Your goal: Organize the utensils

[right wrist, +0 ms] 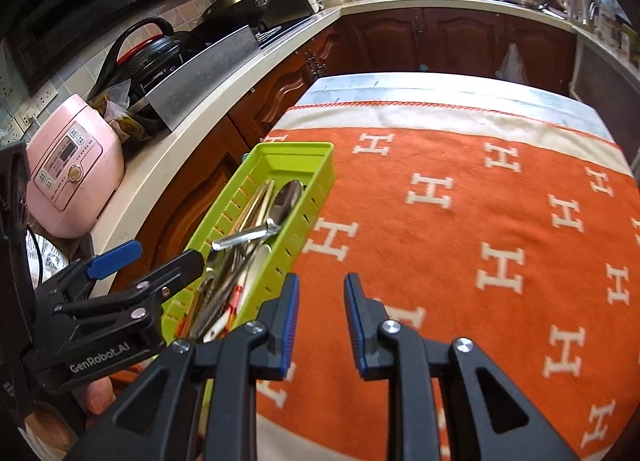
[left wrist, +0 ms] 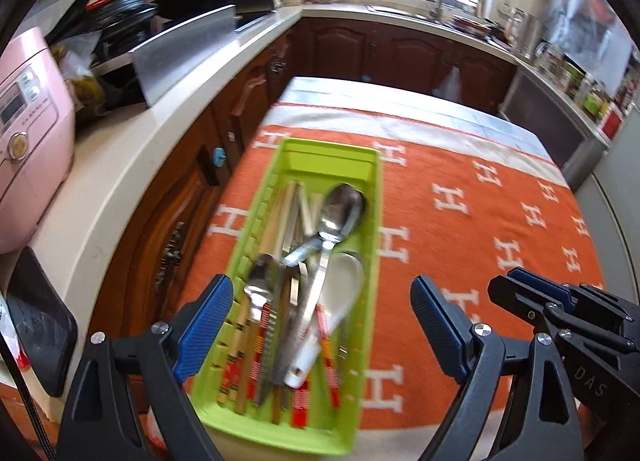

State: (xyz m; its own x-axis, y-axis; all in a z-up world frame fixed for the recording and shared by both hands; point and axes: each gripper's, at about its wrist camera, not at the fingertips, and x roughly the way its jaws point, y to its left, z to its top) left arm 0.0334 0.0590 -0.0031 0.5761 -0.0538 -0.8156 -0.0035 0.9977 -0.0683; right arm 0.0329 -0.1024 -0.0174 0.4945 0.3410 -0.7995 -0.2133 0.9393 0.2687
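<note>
Left wrist view: a green slotted tray [left wrist: 362, 197] lies lengthwise at centre frame on an orange, H-patterned cloth [left wrist: 480, 221] covering the worktop. Metal spoons [left wrist: 340, 217], chopsticks [left wrist: 280, 213] and a white ladle-spoon [left wrist: 340, 285] are heaped inside it. The left gripper [left wrist: 320, 325] is spread wide and empty above the tray's near end.

Right wrist view: the tray sits left of centre. The right gripper [right wrist: 321, 321], at lower centre, stands slightly parted over bare cloth and holds nothing.

The utensils look stiff, light and slippery, so they are probably best pinched mid-handle.
</note>
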